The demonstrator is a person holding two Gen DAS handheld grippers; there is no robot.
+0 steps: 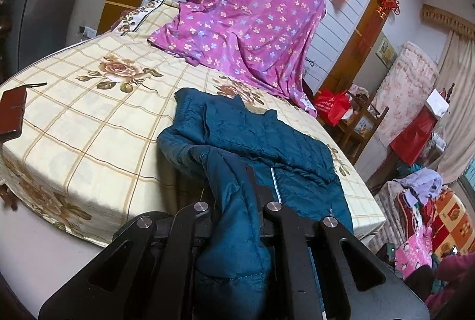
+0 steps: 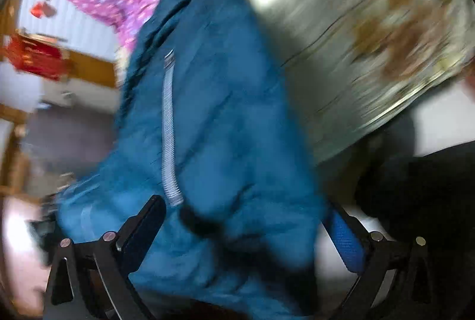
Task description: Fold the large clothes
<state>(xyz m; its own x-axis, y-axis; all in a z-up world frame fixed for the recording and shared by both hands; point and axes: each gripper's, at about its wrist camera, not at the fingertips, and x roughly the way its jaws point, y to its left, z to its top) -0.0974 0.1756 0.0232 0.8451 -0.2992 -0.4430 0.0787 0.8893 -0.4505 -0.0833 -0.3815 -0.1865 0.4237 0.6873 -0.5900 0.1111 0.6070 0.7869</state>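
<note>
A teal quilted jacket (image 1: 252, 141) with a silver zipper lies on the near right part of the bed (image 1: 89, 112) and hangs over its edge. My left gripper (image 1: 234, 195) is shut on a fold of the jacket at the bed's edge. In the blurred right wrist view the jacket (image 2: 213, 118) fills the middle, its zipper (image 2: 169, 127) running up and down. My right gripper (image 2: 243, 219) has its fingers wide apart with jacket fabric bunched between them; I cannot tell whether it grips.
A purple flowered sheet (image 1: 252, 17) covers a tall pile at the head of the bed. A dark red wallet-like item (image 1: 12, 112) lies at the bed's left edge. Chairs, red bags (image 1: 332, 106) and cluttered clothes stand to the right.
</note>
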